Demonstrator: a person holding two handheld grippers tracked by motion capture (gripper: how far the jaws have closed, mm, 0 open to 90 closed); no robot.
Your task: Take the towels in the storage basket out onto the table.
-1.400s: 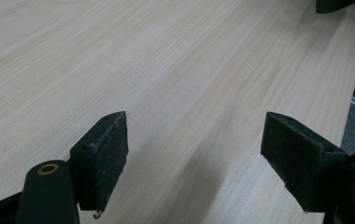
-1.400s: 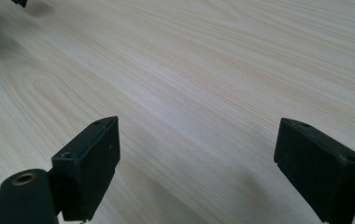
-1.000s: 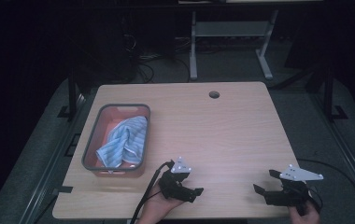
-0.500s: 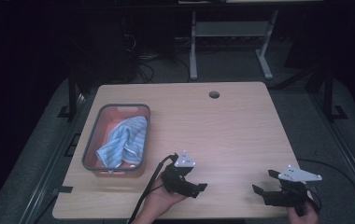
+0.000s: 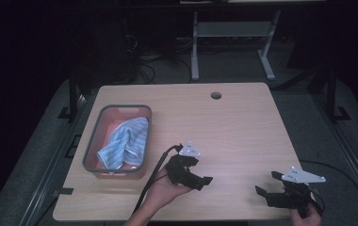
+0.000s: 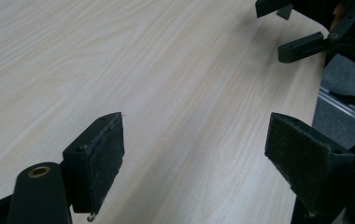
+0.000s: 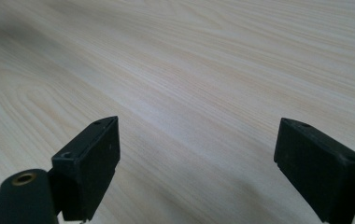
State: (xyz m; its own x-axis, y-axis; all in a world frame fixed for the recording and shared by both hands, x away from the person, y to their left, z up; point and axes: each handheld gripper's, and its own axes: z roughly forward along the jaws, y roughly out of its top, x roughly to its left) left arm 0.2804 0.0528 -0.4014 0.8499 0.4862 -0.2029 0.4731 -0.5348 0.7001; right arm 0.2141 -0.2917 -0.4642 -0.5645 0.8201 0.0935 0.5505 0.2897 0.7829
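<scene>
**Fingers spread and empty, cloth waiting in the tray**

The fingers of both tools stand wide apart with nothing between them. The left gripper (image 5: 190, 173) hangs just above the bench near the middle of its front edge, nose turned toward the right front corner; its own camera looks across bare wood at the right gripper (image 6: 306, 28) beyond. The right gripper (image 5: 277, 189) sits low by the right front corner, jaws gaping toward the left, and from its own camera the pads (image 7: 91, 163) frame nothing but grain.

The thing to go for, as I read it, is the blue striped cloth (image 5: 125, 146), crumpled inside the grey-rimmed tray (image 5: 92, 141) at the bench's left side, toward the front. The left gripper is the nearer one. To do this well I would swing it round to face the tray, come in over the rim rather than across it, and bite a raised fold near the cloth's top so the fingers close on fabric and not on the tray floor. A shallow pinch could slip off a loose ridge.

The bench (image 5: 243, 122) is pale wood-grain, matt, with a cable hole (image 5: 215, 95) near its back edge. The room around is dark: a desk frame (image 5: 233, 42) and cables on the floor behind.
</scene>
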